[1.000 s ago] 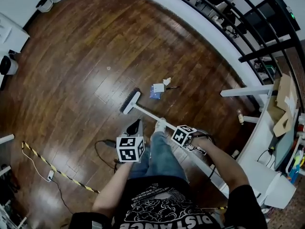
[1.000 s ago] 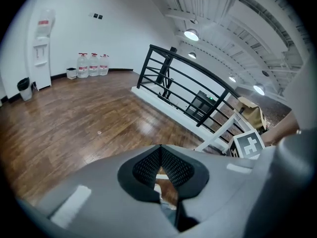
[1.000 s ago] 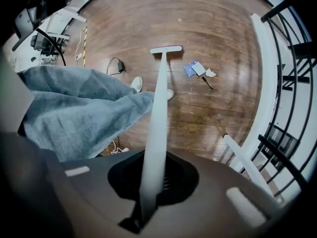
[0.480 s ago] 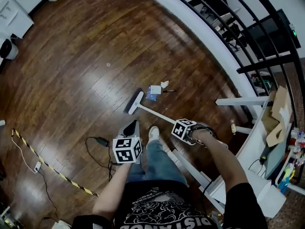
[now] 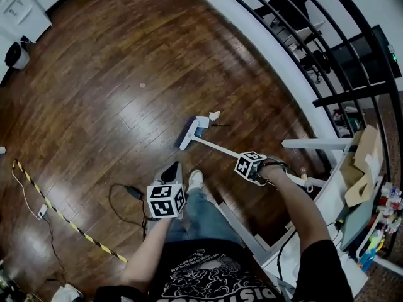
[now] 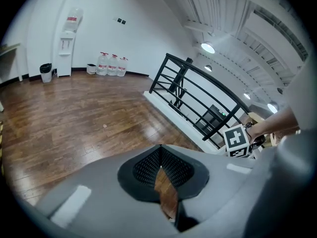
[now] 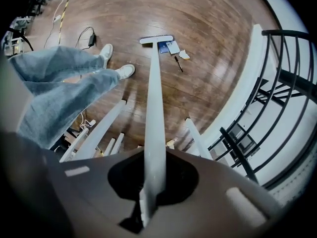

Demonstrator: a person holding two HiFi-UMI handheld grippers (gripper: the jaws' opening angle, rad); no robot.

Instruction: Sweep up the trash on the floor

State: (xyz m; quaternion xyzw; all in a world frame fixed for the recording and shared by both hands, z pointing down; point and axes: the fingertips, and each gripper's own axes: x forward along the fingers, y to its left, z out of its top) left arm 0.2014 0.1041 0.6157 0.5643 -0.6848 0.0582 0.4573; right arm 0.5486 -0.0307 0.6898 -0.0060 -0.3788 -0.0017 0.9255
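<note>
A white broom lies with its head (image 5: 189, 134) on the dark wood floor, right against the trash. The trash is a blue-and-white packet (image 5: 201, 124), a crumpled white scrap (image 5: 215, 115) and a thin dark pen (image 5: 221, 125). My right gripper (image 5: 247, 160) is shut on the white broom handle (image 7: 153, 123), which runs straight out between the jaws to the broom head (image 7: 156, 39). The packet (image 7: 164, 47), scrap (image 7: 184, 55) and pen (image 7: 177, 63) lie just past it. My left gripper (image 5: 172, 168) hangs over the floor, shut, holding nothing; in the left gripper view its pads (image 6: 148, 165) meet at the tips.
A black railing (image 5: 296, 17) on a white ledge (image 5: 264, 30) curves along the right. White table legs (image 5: 315, 143) stand by my right arm. A black cable (image 5: 123, 197) and striped tape (image 5: 69, 228) lie at left. The person's shoe (image 5: 195, 180) is near the broom.
The broom head has slid right across the floor and now touches the trash. My right gripper moved right and forward with the handle. The left gripper has hardly moved.
</note>
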